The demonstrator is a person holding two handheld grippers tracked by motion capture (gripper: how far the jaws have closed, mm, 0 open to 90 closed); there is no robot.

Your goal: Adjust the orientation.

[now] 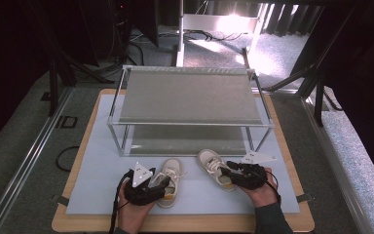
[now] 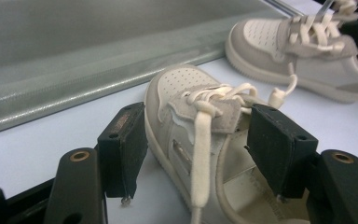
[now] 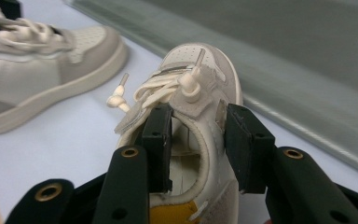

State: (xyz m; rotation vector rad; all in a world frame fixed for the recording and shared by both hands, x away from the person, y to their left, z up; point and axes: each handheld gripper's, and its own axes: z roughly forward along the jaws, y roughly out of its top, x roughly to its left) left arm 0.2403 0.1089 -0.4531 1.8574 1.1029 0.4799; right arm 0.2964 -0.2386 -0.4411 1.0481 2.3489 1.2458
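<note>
Two small shoes on the pale table mat, near a wire-framed rack (image 1: 190, 97) with grey ribbed shelves. Left shoe (image 1: 169, 181) straddled by the left tool (image 2: 200, 140), pads spread either side, not pressing. Right shoe (image 1: 215, 168) pinched at the collar wall by the right tool (image 3: 198, 144), one pad inside the opening, one outside. Soft padded collar, likely to fold and slip out on lifting; loose knotted laces (image 3: 121, 95) could snag. Smooth cream panels, grey suede overlays, perforated toe caps, rounded rubbery soles.
</note>
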